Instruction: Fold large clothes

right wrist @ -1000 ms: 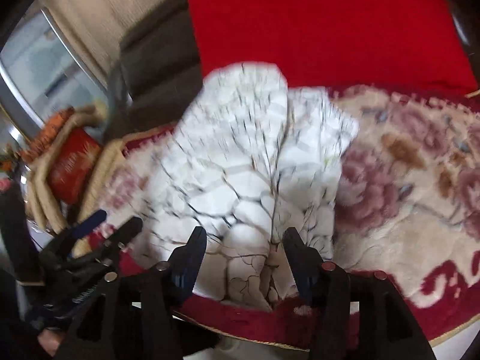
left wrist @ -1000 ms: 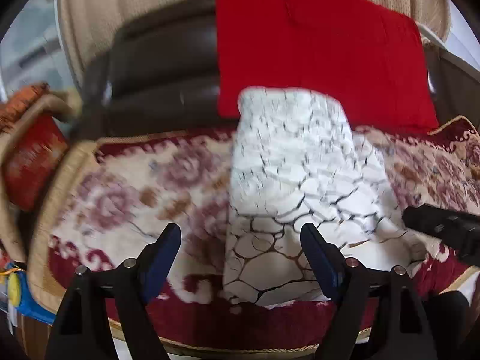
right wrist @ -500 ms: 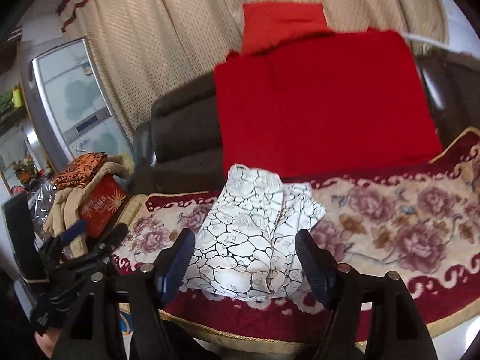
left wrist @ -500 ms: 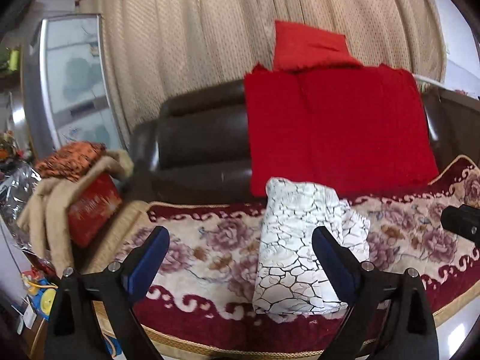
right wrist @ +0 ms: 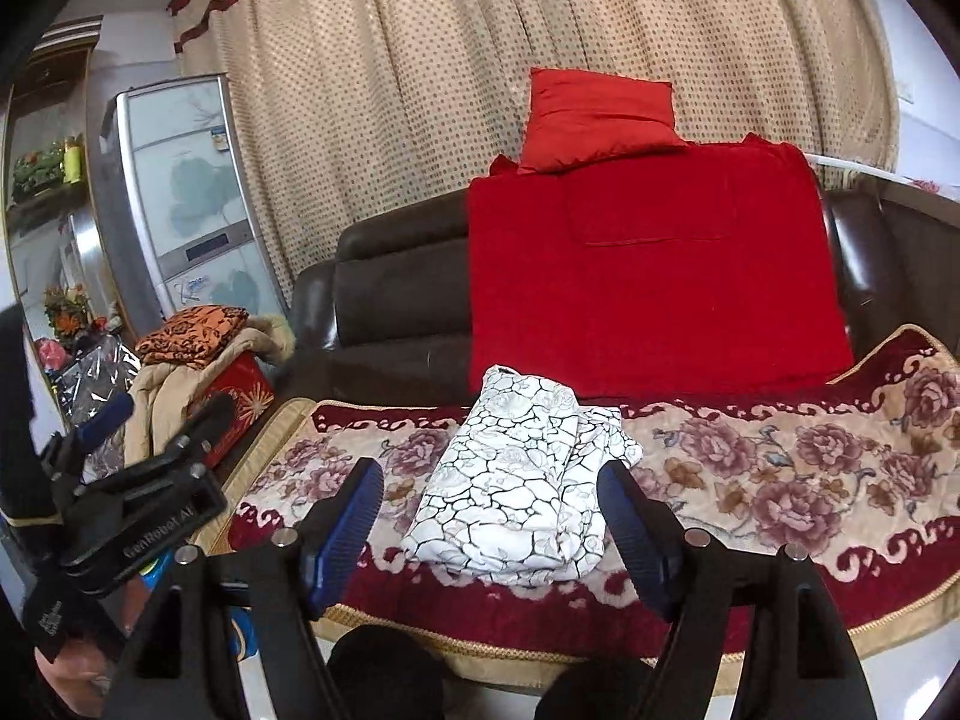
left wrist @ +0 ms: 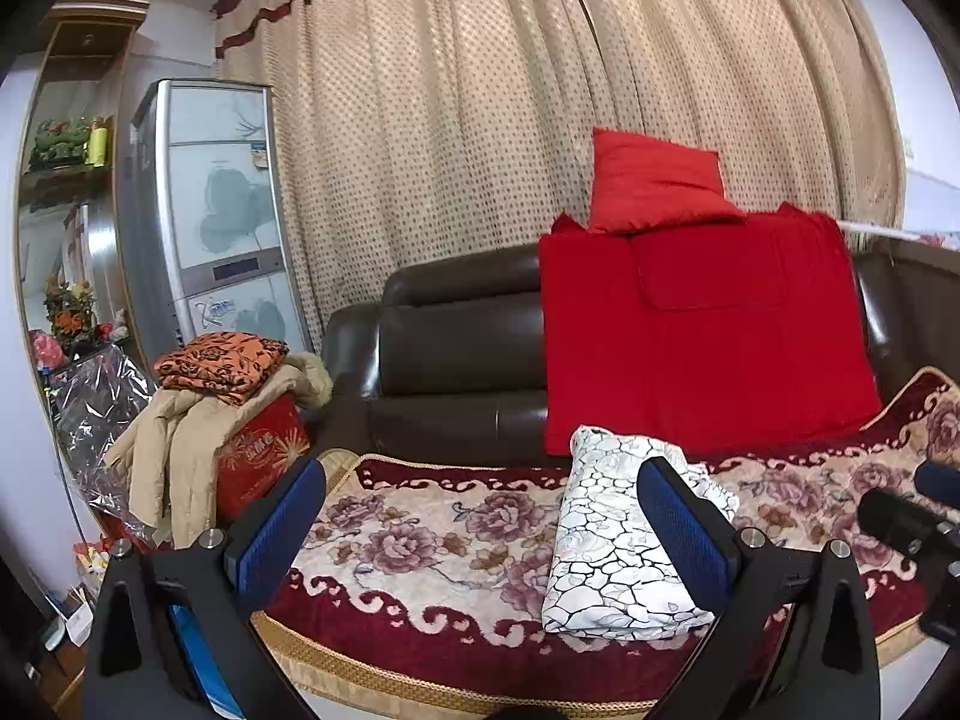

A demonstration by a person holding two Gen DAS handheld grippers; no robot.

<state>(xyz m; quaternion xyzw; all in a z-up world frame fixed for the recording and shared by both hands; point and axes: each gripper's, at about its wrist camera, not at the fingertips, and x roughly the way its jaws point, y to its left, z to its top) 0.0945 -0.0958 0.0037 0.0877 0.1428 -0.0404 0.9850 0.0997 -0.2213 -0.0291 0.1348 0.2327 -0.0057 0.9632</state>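
Observation:
A white garment with a black crackle print [left wrist: 606, 546] lies folded into a compact rectangle on the floral sofa cover [left wrist: 420, 540]; it also shows in the right wrist view [right wrist: 516, 480]. My left gripper [left wrist: 480, 531] is open and empty, held back from the sofa with the garment behind its right finger. My right gripper [right wrist: 489, 519] is open and empty, held back with the garment framed between its fingers. The left gripper also shows at the left of the right wrist view [right wrist: 156, 420].
A dark leather sofa [left wrist: 450, 354] carries a red blanket [left wrist: 702, 336] and a red pillow [left wrist: 654, 186] on its back. A pile of clothes on a red box [left wrist: 228, 396] stands at the left. A tall cabinet [left wrist: 210, 210] and curtains [left wrist: 480, 90] are behind.
Both grippers have pulled back and up from the folded garment, so it looks smaller and more of the room shows. The garment stays folded on the sofa.

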